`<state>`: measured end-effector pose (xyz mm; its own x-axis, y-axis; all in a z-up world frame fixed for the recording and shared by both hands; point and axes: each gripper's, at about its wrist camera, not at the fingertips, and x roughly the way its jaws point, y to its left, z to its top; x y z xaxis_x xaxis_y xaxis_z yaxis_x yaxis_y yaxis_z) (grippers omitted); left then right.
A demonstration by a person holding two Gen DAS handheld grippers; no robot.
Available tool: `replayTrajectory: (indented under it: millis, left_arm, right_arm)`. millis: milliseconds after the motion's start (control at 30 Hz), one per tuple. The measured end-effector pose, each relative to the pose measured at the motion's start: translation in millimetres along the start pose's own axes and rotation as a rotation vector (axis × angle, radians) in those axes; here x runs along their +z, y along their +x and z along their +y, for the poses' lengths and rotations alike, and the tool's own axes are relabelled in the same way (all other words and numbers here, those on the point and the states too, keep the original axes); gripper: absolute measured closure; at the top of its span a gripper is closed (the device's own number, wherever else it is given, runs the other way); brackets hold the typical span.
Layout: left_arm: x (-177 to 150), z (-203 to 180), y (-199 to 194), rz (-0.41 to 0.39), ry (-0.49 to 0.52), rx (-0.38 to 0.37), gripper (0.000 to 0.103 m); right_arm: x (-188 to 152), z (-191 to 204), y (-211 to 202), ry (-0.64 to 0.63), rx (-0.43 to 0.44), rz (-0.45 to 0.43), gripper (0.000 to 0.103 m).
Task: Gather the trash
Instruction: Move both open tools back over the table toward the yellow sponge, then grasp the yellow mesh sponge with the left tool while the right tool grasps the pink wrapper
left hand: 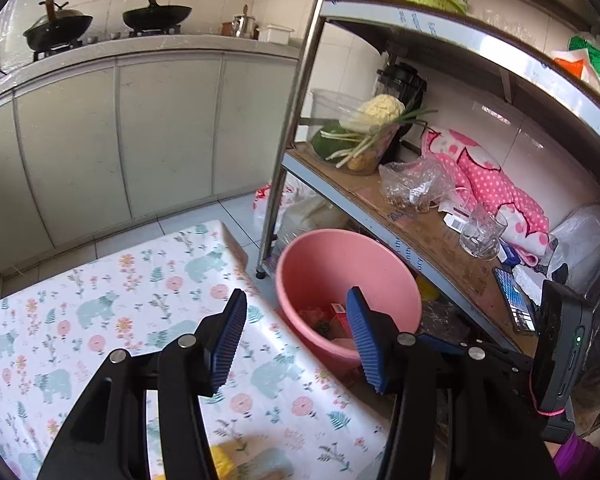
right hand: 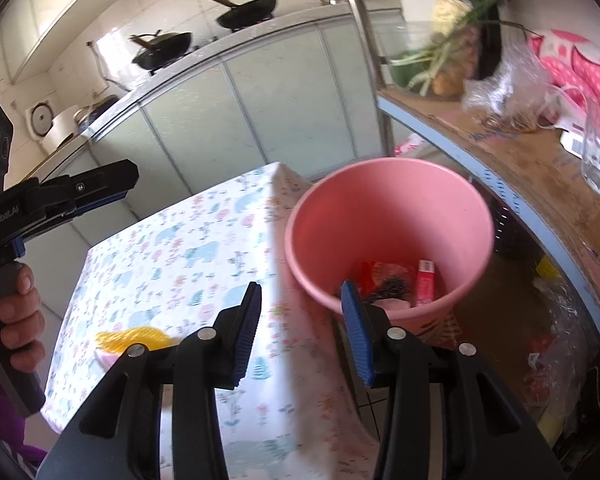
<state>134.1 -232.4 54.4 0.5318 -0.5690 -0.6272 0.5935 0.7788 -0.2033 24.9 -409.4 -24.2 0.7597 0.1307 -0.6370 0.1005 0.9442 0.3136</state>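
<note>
Holding both grippers with fingers apart and empty, left gripper (left hand: pixel 298 334) and right gripper (right hand: pixel 302 330), we face the pink bucket (right hand: pixel 388 200) of trash at frame centre.

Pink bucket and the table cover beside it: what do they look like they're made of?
The pink bucket looks like moulded plastic: one even colour, smooth matte wall, thin rolled rim. The table cover looks like printed sheet, cloth or vinyl, with bears and flowers; it drapes over the table edge in soft folds. Which of the two, I cannot tell.
</note>
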Motion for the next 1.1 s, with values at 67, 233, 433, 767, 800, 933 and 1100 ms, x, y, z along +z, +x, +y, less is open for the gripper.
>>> replayTrajectory:
  millis: [67, 233, 433, 767, 800, 933, 1100]
  left_arm:
    - [-3, 12, -15, -0.022, -0.015, 0.016, 0.052]
    - [-17, 41, -52, -0.058, -0.047, 0.065, 0.052]
    - [-43, 67, -82, -0.064, -0.06, 0.098, 0.052]
    - [-94, 97, -97, -0.012, -0.11, 0.093, 0.052]
    - [-98, 99, -98, -0.008, -0.111, 0.093, 0.052]
    - [-108, 100, -99, 0.013, -0.094, 0.071, 0.052]
    - [-114, 101, -93, 0.057, -0.051, 0.051, 0.052]
  right_arm:
    - [-2, 9, -2, -0.017, 0.015, 0.002, 0.061]
    - [-8, 34, -1, -0.054, 0.065, 0.026, 0.061]
    - [-21, 67, 4, -0.112, 0.141, 0.08, 0.061]
    - [-52, 124, 25, -0.237, 0.299, 0.259, 0.06]
    - [-55, 128, 29, -0.253, 0.307, 0.272, 0.06]
    - [-57, 139, 43, -0.326, 0.305, 0.315, 0.054]
    - [-53, 145, 65, -0.39, 0.344, 0.384, 0.054]
